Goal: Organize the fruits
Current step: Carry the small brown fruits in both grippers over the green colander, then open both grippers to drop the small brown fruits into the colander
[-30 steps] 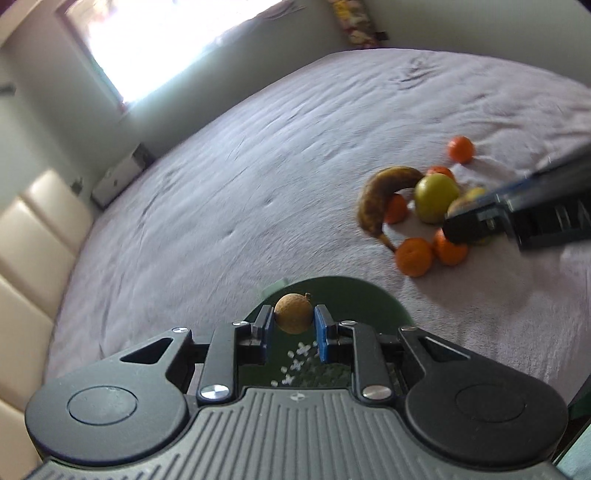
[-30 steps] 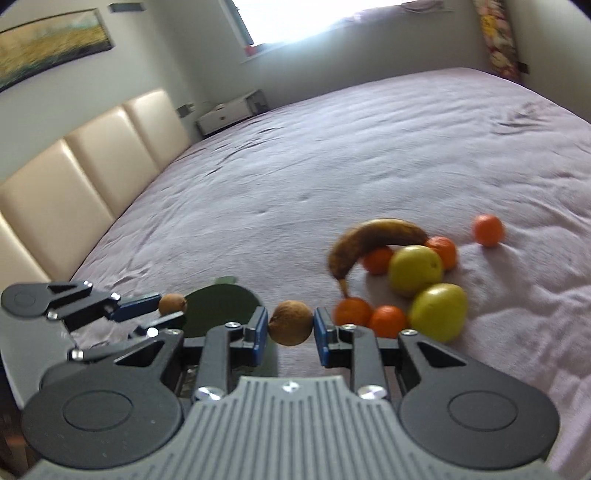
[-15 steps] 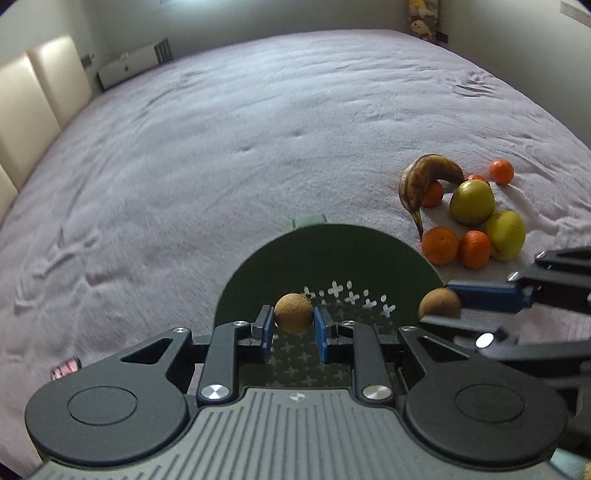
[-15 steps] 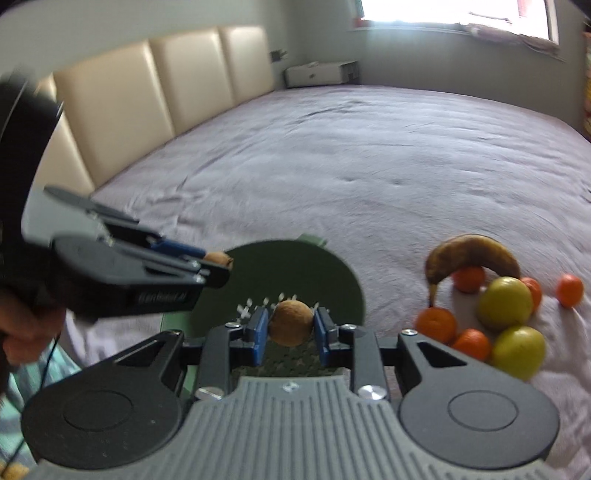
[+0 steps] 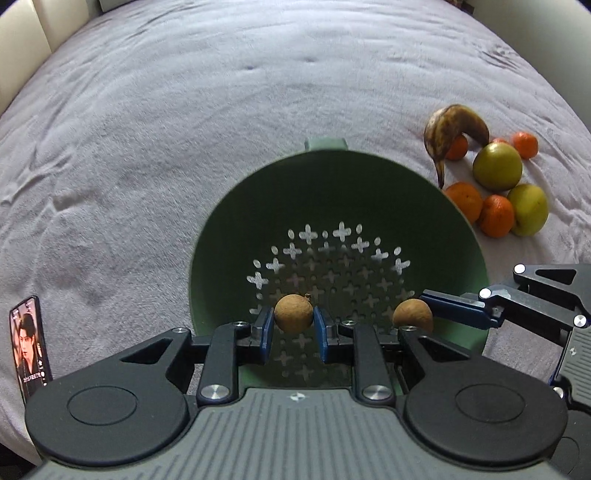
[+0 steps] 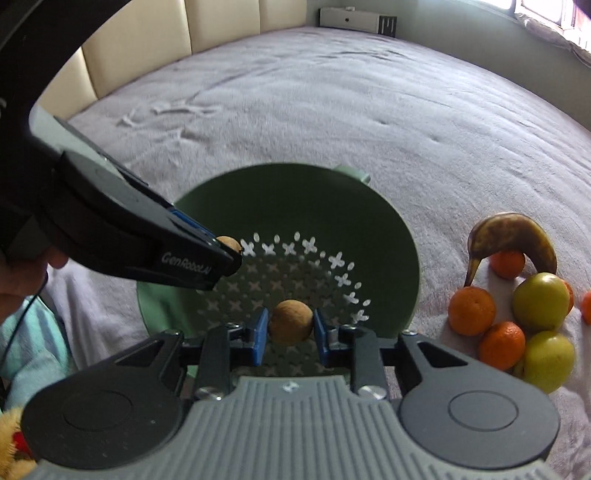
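My left gripper [image 5: 293,326] is shut on a small round brown fruit [image 5: 293,314] and hangs over the green perforated colander [image 5: 332,184]. The right gripper [image 6: 290,326] is shut on a second brown fruit [image 6: 290,321], also above the colander [image 6: 295,199]. Each gripper shows in the other's view: the right one [image 5: 424,317] at the colander's right side with its fruit [image 5: 412,314], the left one [image 6: 232,254] at the left with its fruit [image 6: 229,243] mostly hidden. A browned banana [image 5: 454,129], several oranges [image 5: 463,201] and two green-yellow fruits [image 5: 496,170] lie on the bedspread to the right.
The colander sits on a grey-lilac bedspread [image 5: 184,129] that stretches far back. A phone [image 5: 31,347] with a lit screen lies at the left near the bed edge. A padded beige headboard [image 6: 221,33] stands behind, and a hand [image 6: 22,280] holds the left gripper.
Both grippers have come in over the colander and tipped downward, each still holding its brown fruit. The colander now fills much more of both views.
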Demonstrator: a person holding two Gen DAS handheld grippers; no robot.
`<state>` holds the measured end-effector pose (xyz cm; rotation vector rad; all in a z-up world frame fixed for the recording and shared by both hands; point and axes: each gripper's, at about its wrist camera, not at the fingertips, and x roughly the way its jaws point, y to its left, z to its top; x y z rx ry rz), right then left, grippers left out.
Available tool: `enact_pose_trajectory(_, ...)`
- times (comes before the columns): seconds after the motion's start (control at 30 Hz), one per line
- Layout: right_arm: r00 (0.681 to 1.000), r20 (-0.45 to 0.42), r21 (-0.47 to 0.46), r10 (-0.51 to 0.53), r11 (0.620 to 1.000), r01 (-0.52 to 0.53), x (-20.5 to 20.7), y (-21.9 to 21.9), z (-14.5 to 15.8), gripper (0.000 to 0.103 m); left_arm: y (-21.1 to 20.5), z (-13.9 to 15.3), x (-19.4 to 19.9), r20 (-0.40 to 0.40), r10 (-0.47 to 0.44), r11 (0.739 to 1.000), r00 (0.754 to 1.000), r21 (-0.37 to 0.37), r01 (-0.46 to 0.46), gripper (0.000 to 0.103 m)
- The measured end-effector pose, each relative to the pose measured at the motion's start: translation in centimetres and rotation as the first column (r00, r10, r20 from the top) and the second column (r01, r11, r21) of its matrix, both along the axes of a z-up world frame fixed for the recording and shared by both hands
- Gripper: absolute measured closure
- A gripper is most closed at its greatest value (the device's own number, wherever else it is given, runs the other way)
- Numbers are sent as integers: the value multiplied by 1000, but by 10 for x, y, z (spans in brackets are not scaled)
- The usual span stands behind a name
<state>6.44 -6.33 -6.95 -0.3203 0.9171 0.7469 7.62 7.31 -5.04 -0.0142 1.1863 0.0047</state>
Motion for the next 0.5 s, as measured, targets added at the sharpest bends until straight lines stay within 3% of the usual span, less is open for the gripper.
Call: enact_pose_trajectory(0.5, 1000, -5, -61, 6, 998, -6, 3, 6, -9, 79, -4, -19, 6, -61, -13, 1000, 998, -3, 13, 77)
